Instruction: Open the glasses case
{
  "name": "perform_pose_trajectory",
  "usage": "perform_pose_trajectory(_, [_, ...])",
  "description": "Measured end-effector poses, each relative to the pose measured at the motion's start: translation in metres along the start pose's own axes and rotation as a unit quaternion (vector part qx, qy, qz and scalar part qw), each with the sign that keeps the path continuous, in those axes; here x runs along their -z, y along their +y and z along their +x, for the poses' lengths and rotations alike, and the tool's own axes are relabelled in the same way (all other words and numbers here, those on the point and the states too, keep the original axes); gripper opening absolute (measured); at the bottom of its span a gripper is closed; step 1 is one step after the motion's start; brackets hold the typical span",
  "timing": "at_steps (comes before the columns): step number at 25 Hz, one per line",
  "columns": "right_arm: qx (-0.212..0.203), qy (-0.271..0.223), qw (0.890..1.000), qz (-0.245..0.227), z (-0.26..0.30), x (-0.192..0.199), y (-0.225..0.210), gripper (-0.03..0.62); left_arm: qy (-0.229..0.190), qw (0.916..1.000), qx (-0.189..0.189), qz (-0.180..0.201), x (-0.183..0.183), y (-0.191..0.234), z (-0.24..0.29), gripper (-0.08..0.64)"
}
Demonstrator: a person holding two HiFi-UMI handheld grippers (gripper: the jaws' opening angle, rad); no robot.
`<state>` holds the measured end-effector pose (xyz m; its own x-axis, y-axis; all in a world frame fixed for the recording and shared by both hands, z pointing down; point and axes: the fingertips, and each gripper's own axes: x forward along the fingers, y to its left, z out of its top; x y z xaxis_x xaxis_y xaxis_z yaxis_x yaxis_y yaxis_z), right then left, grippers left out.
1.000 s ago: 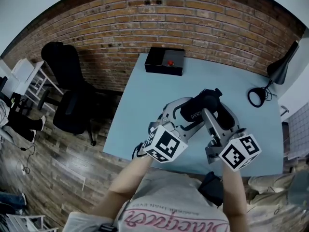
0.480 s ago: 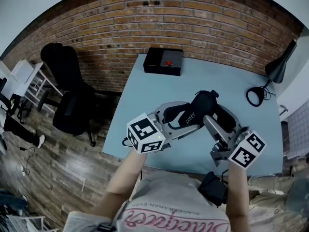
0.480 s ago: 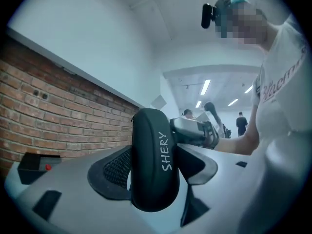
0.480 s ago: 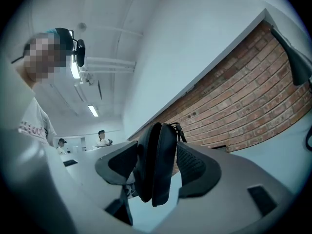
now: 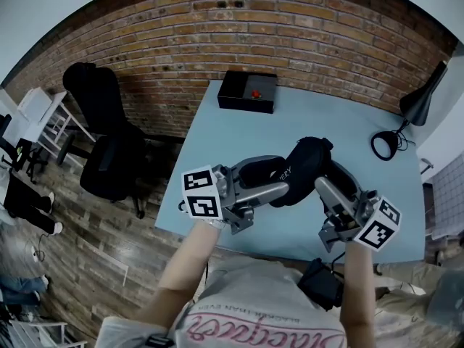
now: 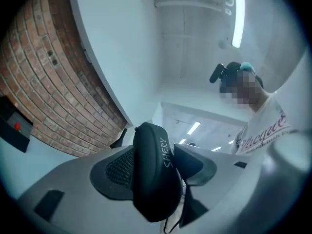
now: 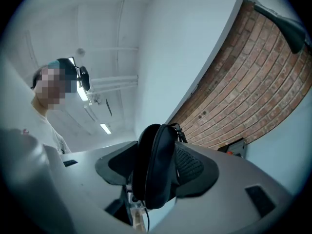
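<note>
The black oval zipped glasses case (image 5: 308, 158) hangs above the near half of the pale blue table (image 5: 239, 129), just inside its front edge, held from both ends. The left gripper (image 5: 281, 177) has the case between its pads and is closing on it. The right gripper (image 5: 330, 181) is clenched on the other end (zip seam facing its camera). Bare tabletop stretches beyond the case. A flat black box with a red button (image 5: 247, 91) sits at the far left corner and a black desk lamp (image 5: 424, 98) at the right edge, both well apart from the case. A black office chair (image 5: 101, 140) stands off the table's left side, near the red brick wall (image 5: 217, 27).
</note>
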<state>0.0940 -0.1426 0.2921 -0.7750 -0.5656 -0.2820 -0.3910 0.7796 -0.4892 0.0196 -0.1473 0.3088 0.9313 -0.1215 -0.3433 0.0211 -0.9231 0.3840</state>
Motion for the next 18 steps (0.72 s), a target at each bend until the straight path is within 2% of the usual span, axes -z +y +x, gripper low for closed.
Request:
perform_pose_trajectory(3, [-0.008,-0.018,0.999,0.034,-0.001,-0.002,-0.003,0.243,-0.017,0.9993,0.017,-0.028,-0.001,-0.002,-0.001,0.272])
perform_pose_trajectory(4, [0.002,-0.009,1.000,0.024,-0.001,0.002,-0.005,0.241,-0.020,0.9989,0.025,-0.033,-0.001,-0.004,0.000,0.272])
perform_pose_trajectory(6, [0.045,0.030,0.998,-0.031,0.000,0.015,-0.012,0.226,-0.024,0.9979,0.042,-0.042,-0.001,-0.009,0.003,0.272])
perform_pose_trajectory(7, [0.072,0.048,0.994,-0.060,0.001,0.020,-0.016,0.149,-0.024,0.9977,0.047,-0.043,-0.002,-0.011,0.004,0.272])
perform_pose_trajectory(8, [0.095,0.060,0.991,-0.078,0.001,0.024,-0.021,0.119,-0.024,0.9977,0.048,-0.041,-0.002,-0.011,0.005,0.272])
perform_pose_trajectory(10, [0.132,0.067,0.986,-0.081,-0.001,0.026,-0.030,0.104,-0.023,0.9983,0.040,-0.037,-0.001,-0.009,0.006,0.272])
perform_pose_trajectory(12, [0.167,0.063,0.981,-0.073,-0.005,0.025,-0.040,0.085,-0.031,0.9987,0.020,-0.034,-0.001,-0.003,0.006,0.272])
perform_pose_trajectory(15, [0.197,0.063,0.976,-0.065,-0.009,0.025,-0.049,0.067,-0.049,0.9972,-0.051,-0.023,-0.006,0.019,-0.002,0.256])
perform_pose_trajectory(16, [0.209,0.064,0.974,-0.058,-0.011,0.026,-0.051,0.067,-0.046,0.9959,-0.077,-0.009,-0.007,0.026,-0.005,0.255])
perform_pose_trajectory(18, [0.243,0.059,0.968,-0.035,-0.015,0.026,-0.059,0.067,-0.021,0.9916,-0.119,0.048,-0.007,0.030,-0.009,0.256])
